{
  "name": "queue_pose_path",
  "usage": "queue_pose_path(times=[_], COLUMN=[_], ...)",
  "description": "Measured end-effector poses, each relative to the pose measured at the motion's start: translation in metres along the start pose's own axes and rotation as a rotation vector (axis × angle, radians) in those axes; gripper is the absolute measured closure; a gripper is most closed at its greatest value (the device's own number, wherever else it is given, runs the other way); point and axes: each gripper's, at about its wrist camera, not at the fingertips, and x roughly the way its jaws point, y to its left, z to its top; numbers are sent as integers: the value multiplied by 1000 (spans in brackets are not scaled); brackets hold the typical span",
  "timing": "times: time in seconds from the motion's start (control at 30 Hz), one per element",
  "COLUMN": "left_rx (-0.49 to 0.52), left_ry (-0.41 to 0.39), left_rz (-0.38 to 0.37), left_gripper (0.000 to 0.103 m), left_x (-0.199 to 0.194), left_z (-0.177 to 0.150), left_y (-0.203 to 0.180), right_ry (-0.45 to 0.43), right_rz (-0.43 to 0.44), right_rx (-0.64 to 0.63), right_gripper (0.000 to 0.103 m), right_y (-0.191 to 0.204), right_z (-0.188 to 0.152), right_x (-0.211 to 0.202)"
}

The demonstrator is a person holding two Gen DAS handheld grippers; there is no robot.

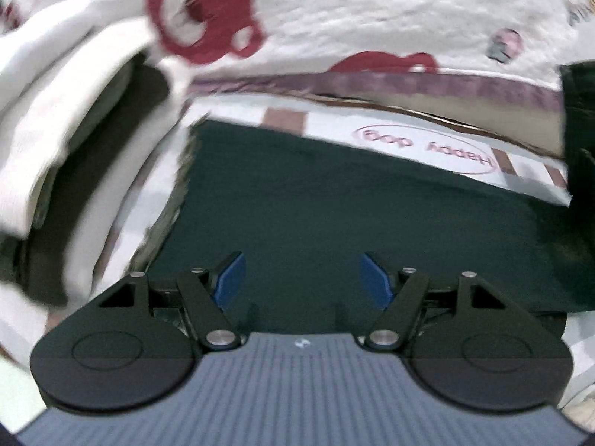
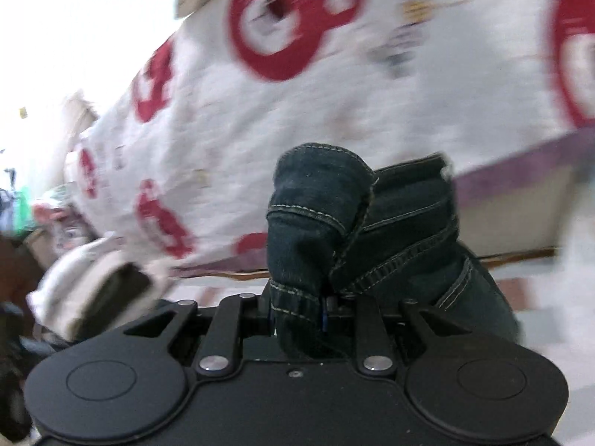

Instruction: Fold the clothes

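The bear-print quilt (image 1: 372,18) is motion-blurred in both views. Your left gripper (image 1: 301,278) hangs with jaws apart over flat dark jeans (image 1: 316,204). Only your right view shows the right gripper (image 2: 327,308) clamped on a bunched denim hem, its pads hidden.

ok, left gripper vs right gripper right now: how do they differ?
The left gripper has blue pads apart, nothing between; the right gripper is clamped on bunched dark denim. Left hovers over flat dark fabric; right's denim stands up, hiding its pads. Both face the bear-print cloth.
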Motion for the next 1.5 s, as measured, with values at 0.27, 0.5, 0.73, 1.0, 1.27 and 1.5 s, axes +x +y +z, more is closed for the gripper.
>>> queue_pose_path(times=[0.27,0.5,0.73,1.0,1.27,1.5], left_rx=[-234,-272,-305,-314,-339,-333], left_ry=[38,31,60,-18,-19,17], left_rz=[-88,-206,-324,-261,-213,-260], left_gripper=[35,36,44,43,42,41], left_x=[12,31,45,30,39,50], left_z=[-34,-30,-27,-20,-23,-35], left_y=[52,48,44,75,110,108], right_ry=[144,226,217,24,61,376], right_rz=[30,-16,-45,-43,81,210], right_rx=[-41,-58,-44,-81,-349,-254], right_gripper=[79,80,79,79,77,64], right_y=[96,103,108,162,274,266], right_z=[-21,-79,-62,3,-30,-96], right_x=[106,116,116,126,211,244])
